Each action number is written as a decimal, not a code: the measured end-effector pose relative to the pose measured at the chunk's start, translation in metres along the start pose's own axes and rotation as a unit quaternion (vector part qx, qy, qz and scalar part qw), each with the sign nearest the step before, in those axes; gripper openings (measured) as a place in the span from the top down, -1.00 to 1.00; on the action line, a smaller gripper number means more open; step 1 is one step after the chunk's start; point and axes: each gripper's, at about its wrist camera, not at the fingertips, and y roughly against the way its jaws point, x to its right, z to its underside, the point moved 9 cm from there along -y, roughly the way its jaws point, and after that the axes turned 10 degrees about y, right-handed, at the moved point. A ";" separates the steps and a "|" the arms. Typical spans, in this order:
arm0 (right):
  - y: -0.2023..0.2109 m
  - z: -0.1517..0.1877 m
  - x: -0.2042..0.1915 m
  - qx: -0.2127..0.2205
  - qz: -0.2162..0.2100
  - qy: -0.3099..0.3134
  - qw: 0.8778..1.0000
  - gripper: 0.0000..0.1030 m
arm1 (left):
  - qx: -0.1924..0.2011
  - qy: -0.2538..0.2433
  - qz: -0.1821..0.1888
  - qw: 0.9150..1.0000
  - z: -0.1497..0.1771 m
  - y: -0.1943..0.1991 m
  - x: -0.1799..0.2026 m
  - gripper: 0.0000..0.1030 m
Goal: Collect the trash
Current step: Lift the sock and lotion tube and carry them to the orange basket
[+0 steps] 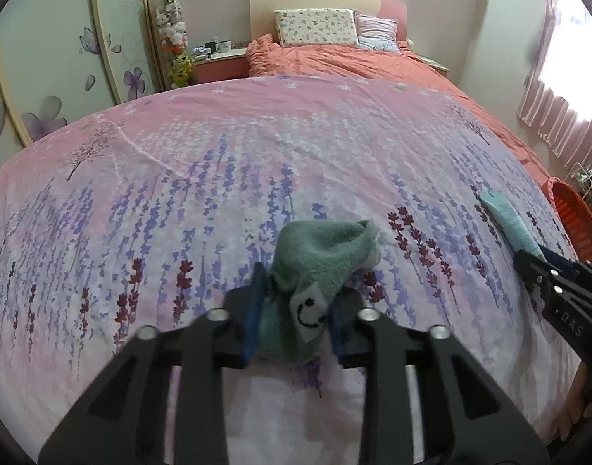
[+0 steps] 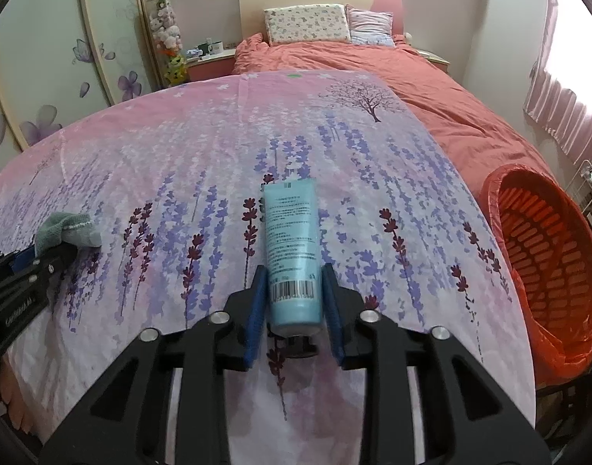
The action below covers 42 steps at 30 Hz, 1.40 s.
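Left wrist view: left gripper [image 1: 292, 321] has its fingers pinching a green sock [image 1: 319, 259] with a white smiley tag, blue pads on both sides of the cuff end. Sock is fuzzy, crumpled, toe end flopped on the bed [image 1: 257, 147], so not lifted yet as far as I can tell. Right gripper [image 1: 536, 263] shows at the right edge with a pale blue tube [image 1: 505, 221] running out ahead of it

Right wrist view: right gripper [image 2: 294, 302] fingers pinch the tube [image 2: 292, 248] near its cap end, pads look pressed on both sides. Tube lies flat on the floral cover, label and barcode up, crimped end pointing away, squeezed-looking, soft plastic. Orange bin [image 2: 547, 248] with a liner sits just beside the bed on the right, near the tube; nothing visible in it from here. Left gripper [image 2: 32, 267] and sock [image 2: 67, 228] show at far left

Status, my read: both items gripped, neither binned. Left to do: lift, carry both to the bin, drop. Sock has the longer trip
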 end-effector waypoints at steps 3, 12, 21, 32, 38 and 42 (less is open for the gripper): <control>0.005 0.003 -0.005 0.005 -0.015 0.006 1.000 0.46 | 0.004 0.003 0.014 1.000 -0.002 0.003 -0.003 0.76; 0.035 0.009 0.001 0.044 -0.028 0.002 0.999 0.47 | 0.050 -0.024 0.007 0.998 -0.011 0.039 0.010 0.77; 0.081 0.007 0.038 0.081 -0.019 -0.027 0.996 0.46 | 0.068 -0.041 0.021 0.997 -0.010 0.089 0.052 0.77; 0.131 -0.003 0.076 0.126 -0.011 -0.034 0.991 0.46 | 0.075 -0.061 0.050 0.994 -0.007 0.122 0.103 0.77; 0.147 -0.002 0.102 0.142 0.002 -0.043 0.989 0.46 | 0.088 -0.081 0.074 0.990 -0.011 0.139 0.141 0.77; 0.152 0.004 0.124 0.146 0.013 -0.052 0.988 0.46 | 0.091 -0.098 0.096 0.986 -0.009 0.146 0.174 0.77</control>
